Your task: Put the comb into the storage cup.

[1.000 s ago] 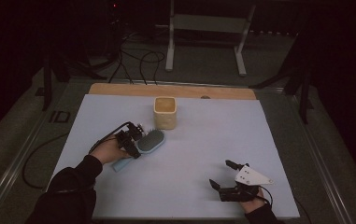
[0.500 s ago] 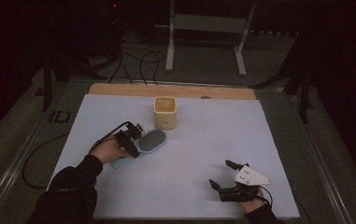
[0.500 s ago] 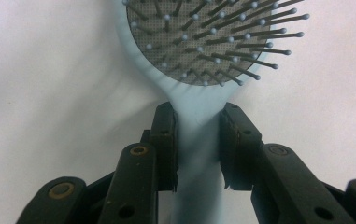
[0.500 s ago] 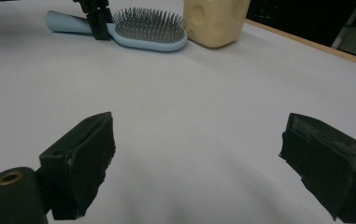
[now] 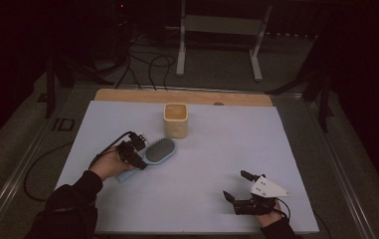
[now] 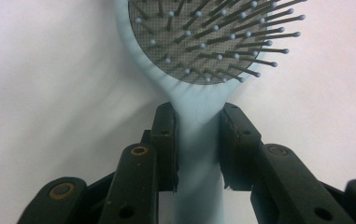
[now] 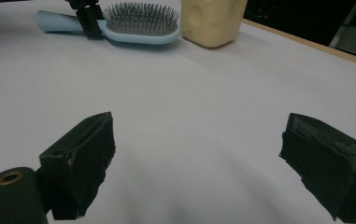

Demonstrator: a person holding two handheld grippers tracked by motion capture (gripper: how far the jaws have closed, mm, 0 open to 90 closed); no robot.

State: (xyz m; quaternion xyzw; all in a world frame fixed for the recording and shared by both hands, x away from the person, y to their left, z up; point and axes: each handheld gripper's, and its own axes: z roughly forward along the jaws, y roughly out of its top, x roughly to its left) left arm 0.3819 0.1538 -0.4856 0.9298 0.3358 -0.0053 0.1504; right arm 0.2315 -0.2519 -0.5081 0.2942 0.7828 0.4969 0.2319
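Observation:
A light blue hairbrush [image 5: 158, 151] with dark bristles lies on the white tabletop, bristles up. My left gripper [image 5: 136, 155] is shut on its handle just below the head; in the left gripper view both pads press the handle [image 6: 198, 140] from either side. The jaws have just been closing on that handle. The brush [image 7: 136, 21] also lies at the far left in the right gripper view. My right gripper [image 5: 236, 186] rests near the table's front right, open, with nothing between its pads [image 7: 84, 158].
A cream-coloured cup [image 5: 176, 119] stands upright behind the brush, toward the table's back middle; it appears as the cup [image 7: 213, 21] in the right gripper view. A wooden strip [image 5: 182, 96] runs along the far edge. Cables [image 5: 147, 64] lie on the floor beyond.
The left hand shifted slightly and its jaws closed onto the brush handle. The right hand stayed put.

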